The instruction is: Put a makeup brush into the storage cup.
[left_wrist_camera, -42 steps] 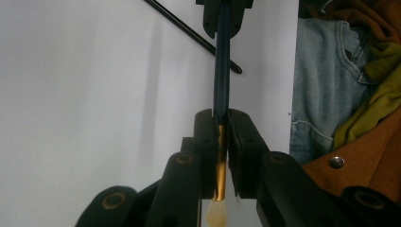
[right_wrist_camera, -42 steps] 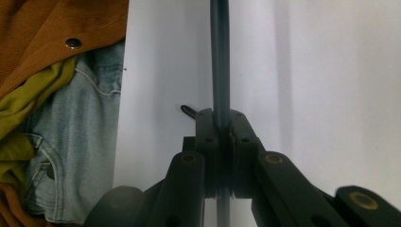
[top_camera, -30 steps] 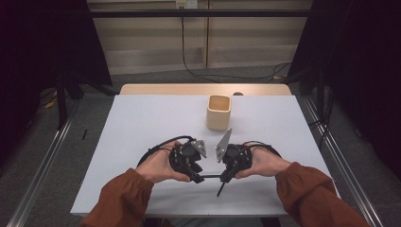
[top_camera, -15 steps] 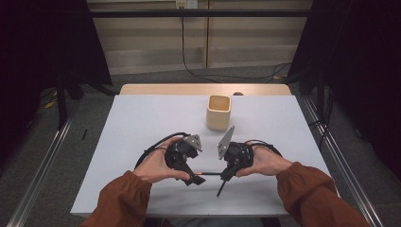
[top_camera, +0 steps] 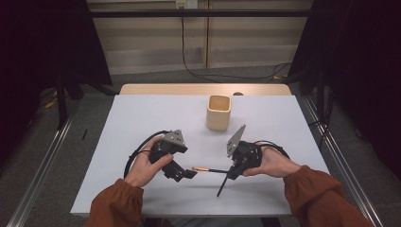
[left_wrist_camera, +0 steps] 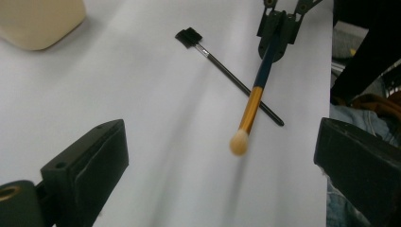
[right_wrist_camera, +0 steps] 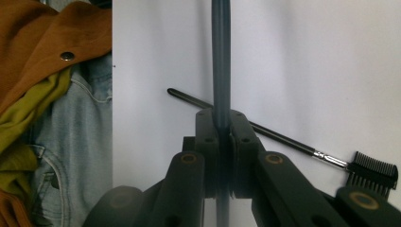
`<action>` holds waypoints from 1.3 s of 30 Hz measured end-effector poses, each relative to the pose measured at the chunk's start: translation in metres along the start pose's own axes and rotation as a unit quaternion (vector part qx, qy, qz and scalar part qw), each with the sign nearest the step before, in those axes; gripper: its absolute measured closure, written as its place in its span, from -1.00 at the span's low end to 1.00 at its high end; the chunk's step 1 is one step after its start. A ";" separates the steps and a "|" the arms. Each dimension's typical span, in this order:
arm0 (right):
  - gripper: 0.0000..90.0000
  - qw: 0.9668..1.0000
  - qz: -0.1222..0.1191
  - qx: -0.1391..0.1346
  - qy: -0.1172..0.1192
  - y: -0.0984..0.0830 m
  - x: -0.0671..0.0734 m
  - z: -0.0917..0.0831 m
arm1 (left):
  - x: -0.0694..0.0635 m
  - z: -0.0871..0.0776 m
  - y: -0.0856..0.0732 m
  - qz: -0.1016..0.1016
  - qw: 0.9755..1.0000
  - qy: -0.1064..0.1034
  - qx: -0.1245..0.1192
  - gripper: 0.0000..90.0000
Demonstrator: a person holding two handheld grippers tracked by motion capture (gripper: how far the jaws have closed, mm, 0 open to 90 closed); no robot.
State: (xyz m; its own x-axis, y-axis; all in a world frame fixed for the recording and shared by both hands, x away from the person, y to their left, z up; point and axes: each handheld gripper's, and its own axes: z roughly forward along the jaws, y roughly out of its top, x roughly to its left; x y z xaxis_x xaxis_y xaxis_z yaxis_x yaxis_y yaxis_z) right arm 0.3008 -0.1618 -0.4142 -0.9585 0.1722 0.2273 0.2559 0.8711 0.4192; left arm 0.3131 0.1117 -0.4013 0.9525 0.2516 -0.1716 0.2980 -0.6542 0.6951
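A make-up brush (top_camera: pixel 204 169) with a pale tip, gold ferrule and dark handle sticks out level over the table, and my right gripper (top_camera: pixel 232 171) is shut on its handle (right_wrist_camera: pixel 221 61). In the left gripper view the brush tip (left_wrist_camera: pixel 239 142) hangs ahead of my left gripper (left_wrist_camera: pixel 220 142), clear of both jaws. My left gripper (top_camera: pixel 184 172) is open; its jaws have just been opening and nothing is between them. A thin black comb brush (left_wrist_camera: pixel 227 73) lies flat on the white table under the held brush, its comb head (right_wrist_camera: pixel 373 171) beside my right gripper.
A beige square cup (top_camera: pixel 218 112) stands upright at the back middle of the white table (top_camera: pixel 142 118); its corner (left_wrist_camera: pixel 38 21) shows in the left gripper view. The table's near edge and the person's lap (right_wrist_camera: pixel 71 156) are close behind the grippers.
My left gripper opened, let go of the brush's tip end and drew away to the left. The right gripper stayed put, still shut on the brush handle.
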 end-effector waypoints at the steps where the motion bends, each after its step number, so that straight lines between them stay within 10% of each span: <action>1: 0.88 1.000 0.000 -0.001 0.001 -0.001 0.001 -0.001 | 0.000 -0.001 -0.002 -0.001 1.000 0.006 -0.001 -0.91; 26: 0.88 0.997 0.047 -0.054 -0.022 -0.040 0.004 -0.004 | -0.009 -0.016 -0.031 -0.043 0.997 0.048 -0.050 -0.92; 39: 0.88 0.990 0.059 -0.126 -0.028 -0.057 0.012 -0.008 | -0.010 -0.016 -0.042 -0.052 0.995 0.060 -0.057 -0.93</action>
State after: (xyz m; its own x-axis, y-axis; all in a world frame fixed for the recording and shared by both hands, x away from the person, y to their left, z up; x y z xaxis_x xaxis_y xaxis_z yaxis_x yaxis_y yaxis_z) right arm 0.2756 -0.2126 -0.4286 -0.9234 0.2975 0.2426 0.3839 0.7024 0.5994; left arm 0.2896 0.1483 -0.4172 0.9004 0.4021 -0.1663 0.3790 -0.5370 0.7536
